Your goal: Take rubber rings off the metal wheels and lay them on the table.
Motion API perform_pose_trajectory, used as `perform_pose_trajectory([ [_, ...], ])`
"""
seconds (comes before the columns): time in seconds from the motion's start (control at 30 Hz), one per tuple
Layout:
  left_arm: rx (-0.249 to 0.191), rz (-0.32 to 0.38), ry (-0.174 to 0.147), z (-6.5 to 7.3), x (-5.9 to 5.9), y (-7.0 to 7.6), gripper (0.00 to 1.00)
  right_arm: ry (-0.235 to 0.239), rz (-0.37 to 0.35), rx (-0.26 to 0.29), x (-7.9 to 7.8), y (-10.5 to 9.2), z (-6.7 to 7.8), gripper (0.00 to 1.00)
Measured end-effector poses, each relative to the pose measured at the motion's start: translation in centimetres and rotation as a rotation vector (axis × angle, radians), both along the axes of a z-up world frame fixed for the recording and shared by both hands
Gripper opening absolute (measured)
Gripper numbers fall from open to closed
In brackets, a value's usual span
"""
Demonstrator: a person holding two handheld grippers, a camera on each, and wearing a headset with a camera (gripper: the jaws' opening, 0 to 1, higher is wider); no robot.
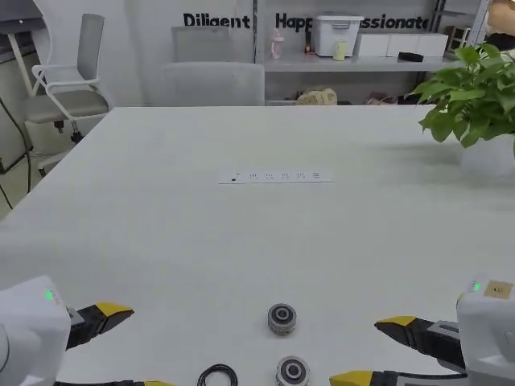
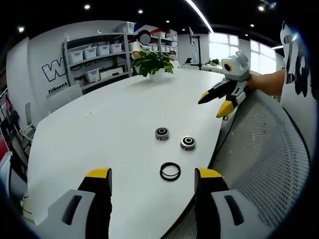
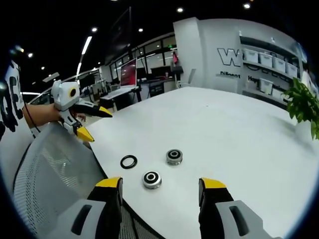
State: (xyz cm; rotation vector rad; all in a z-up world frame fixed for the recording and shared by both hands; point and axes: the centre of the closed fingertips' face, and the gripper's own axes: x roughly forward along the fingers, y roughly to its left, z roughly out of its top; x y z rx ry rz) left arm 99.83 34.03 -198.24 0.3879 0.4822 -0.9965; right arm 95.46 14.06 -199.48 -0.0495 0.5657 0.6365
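Two small metal wheels stand near the table's front edge, one (image 1: 282, 318) a little farther than the other (image 1: 292, 371). A loose black rubber ring (image 1: 217, 375) lies flat to their left. My left gripper (image 1: 135, 347) is at the lower left, open and empty. My right gripper (image 1: 372, 350) is at the lower right, also open and empty. The left gripper view has the ring (image 2: 170, 171) just beyond its yellow fingertips (image 2: 98, 174), and both wheels (image 2: 162, 133) (image 2: 188, 143) farther on. In the right gripper view a wheel (image 3: 152, 179) sits between the fingertips (image 3: 109, 182). Whether the wheels still carry rings I cannot tell.
A white power strip (image 1: 275, 176) lies mid-table. A potted plant (image 1: 471, 96) stands at the far right. Chairs (image 1: 211, 80) line the far side. A mesh chair back (image 2: 259, 164) sits close to the front edge.
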Motion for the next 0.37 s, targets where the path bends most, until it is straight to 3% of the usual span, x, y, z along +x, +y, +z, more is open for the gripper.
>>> perform_pose_trajectory([
  [0.37, -0.003, 0.02, 0.007, -0.09, 0.29, 0.35, 0.63, 0.019, 0.011, -0.006, -0.15, 0.16, -0.4, 0.59],
])
